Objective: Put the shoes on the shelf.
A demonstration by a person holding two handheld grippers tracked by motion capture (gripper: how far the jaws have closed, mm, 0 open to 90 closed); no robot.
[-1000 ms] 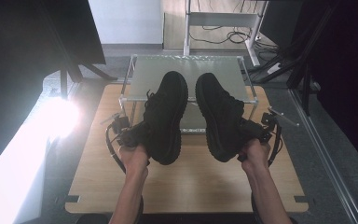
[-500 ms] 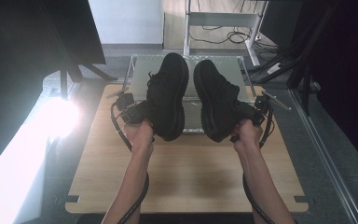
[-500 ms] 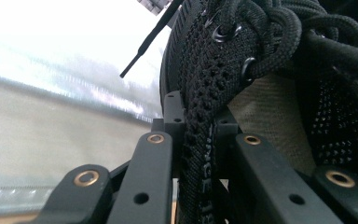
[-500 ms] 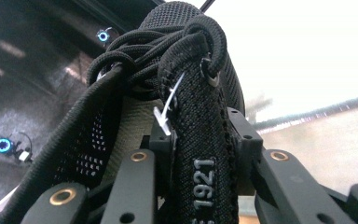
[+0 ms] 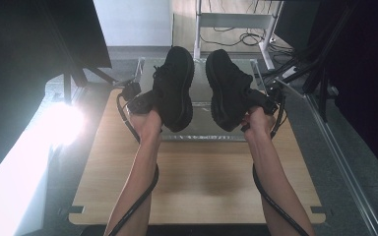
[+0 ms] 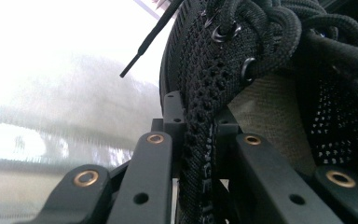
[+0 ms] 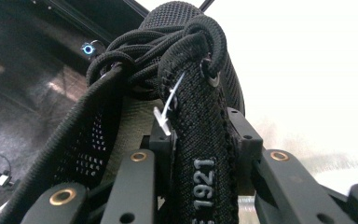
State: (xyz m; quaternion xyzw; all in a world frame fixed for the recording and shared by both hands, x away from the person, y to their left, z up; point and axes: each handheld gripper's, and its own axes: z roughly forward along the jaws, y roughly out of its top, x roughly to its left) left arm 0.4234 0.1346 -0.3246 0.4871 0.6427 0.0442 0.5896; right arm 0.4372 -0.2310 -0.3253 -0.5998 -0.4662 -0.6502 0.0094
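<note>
- Far left, hard glare (image 5: 61,125) on the floor beside the worktop (image 5: 197,187), washing out that edge of the high view
- Left gripper (image 5: 142,101) is up off the worktop with the left shoe (image 5: 174,86) in it; over the last second it has travelled forward and up, away from the person, toe now pointing at the far side
- Left gripper view: the jaws are clenched on the knit collar edge of that shoe (image 6: 200,154), one jaw outside, one inside against the tan lining, laces (image 6: 279,28) bunched above
- Centre, the clear tray (image 5: 197,132) at the far end of the worktop sits under both shoes; I can't tell whether anything lies in it, the shoes hide most of it
- Both shoes hang above that tray, well off the wood, side by side but apart, so my read is they are being carried toward it or past it
- Right shoe (image 5: 229,88) has made the same forward climb, level with its partner
- Right gripper (image 5: 261,103), right gripper view: jaws clamped on the shoe's collar strip marked 1921 (image 7: 200,186), a white tag tie (image 7: 165,114) just beside the grip
- Far right, dark frame legs (image 5: 325,73) and floor cables (image 5: 236,34), nothing in play there
</note>
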